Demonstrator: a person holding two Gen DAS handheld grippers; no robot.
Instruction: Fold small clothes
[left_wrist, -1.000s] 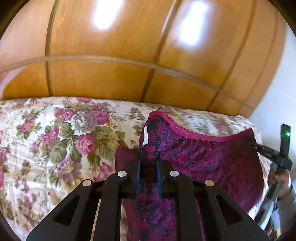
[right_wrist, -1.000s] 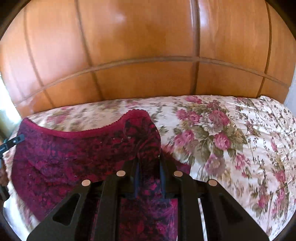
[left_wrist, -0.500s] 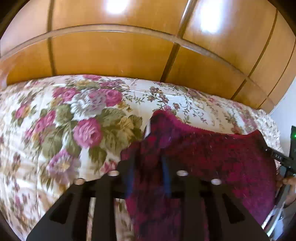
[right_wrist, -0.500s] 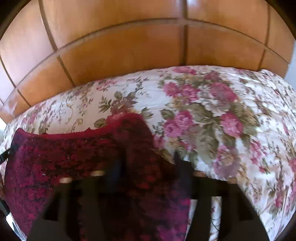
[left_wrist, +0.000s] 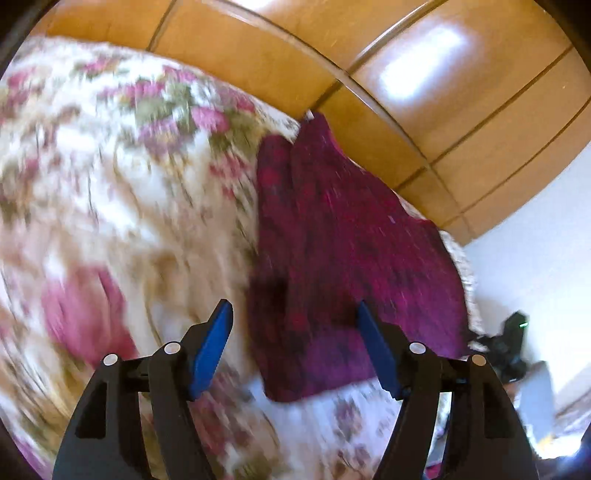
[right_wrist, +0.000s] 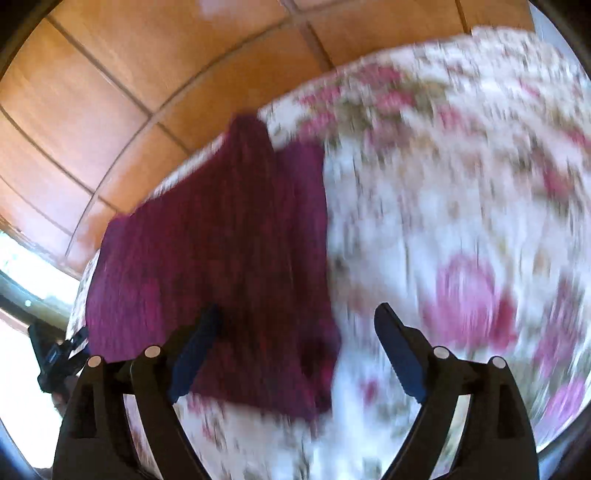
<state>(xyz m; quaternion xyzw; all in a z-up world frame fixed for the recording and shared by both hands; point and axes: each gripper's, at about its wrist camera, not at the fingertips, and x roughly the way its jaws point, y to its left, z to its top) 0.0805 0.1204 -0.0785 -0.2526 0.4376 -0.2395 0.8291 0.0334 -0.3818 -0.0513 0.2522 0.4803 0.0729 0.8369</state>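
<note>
Maroon garment (left_wrist: 343, 258) on bed (left_wrist: 110, 192), long axis near-to-far, lying between my two empty, spread hand-held grippers: left (left_wrist: 295, 350), right (right_wrist: 295, 354).

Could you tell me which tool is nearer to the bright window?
Left. The left tool sits just before the window; the right tool is across the maroon garment from it.

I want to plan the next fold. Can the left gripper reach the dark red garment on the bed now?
Probably yes. The left gripper is open and empty, and the dark red garment lies just ahead on the floral bedspread with nothing between them.
</note>
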